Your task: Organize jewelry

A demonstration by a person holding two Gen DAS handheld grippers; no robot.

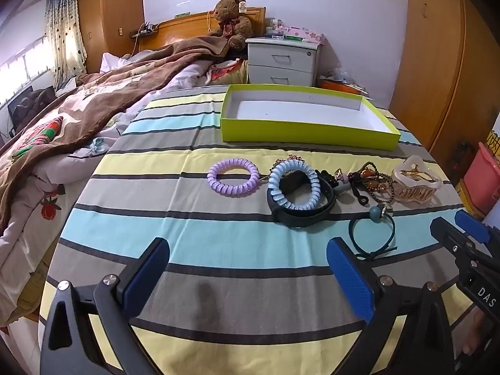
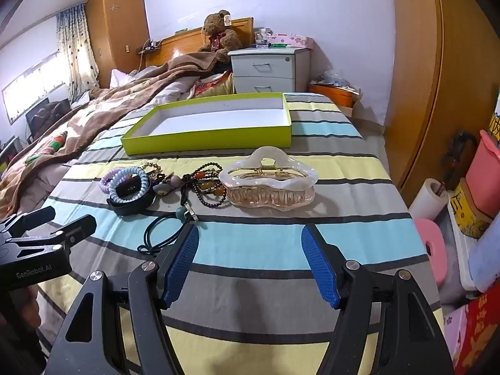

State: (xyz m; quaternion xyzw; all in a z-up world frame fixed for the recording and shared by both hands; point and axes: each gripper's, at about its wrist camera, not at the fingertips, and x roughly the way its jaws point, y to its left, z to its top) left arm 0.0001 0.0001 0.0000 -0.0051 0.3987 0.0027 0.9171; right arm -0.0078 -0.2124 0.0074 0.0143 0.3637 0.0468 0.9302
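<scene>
Striped cloth (image 1: 237,231) covers the work surface at the foot of a bedroom bed, and both grippers hover low over its near edge, which keeps every piece in plain sight ahead of the fingers.

The left gripper (image 1: 248,268) has its jaws spread wide with nothing between them; only bare cloth lies in the gap. Just beyond its right finger sits a teal hair tie (image 1: 372,234) with a bead. The right gripper (image 2: 250,265) is likewise parted and empty, and that same tie lies touching or just past its left fingertip, while the clear claw clip (image 2: 268,184) lies straight ahead of its gap, a likely first pick.

Farther out from the left jaws the jewelry runs in a rough row: a purple coil (image 1: 233,177) stands alone ahead, then to the right a blue coil (image 1: 293,186) resting on a black band (image 1: 301,215), then dark beads (image 1: 373,184) heaped against the clip. Laid out side by side like this, each can probably be taken singly, though the tangled beads may drag neighbours.

Beyond the row, well apart, the green box (image 1: 309,131) stands with its white inside bare, seemingly the destination; nothing has been sorted yet.
</scene>
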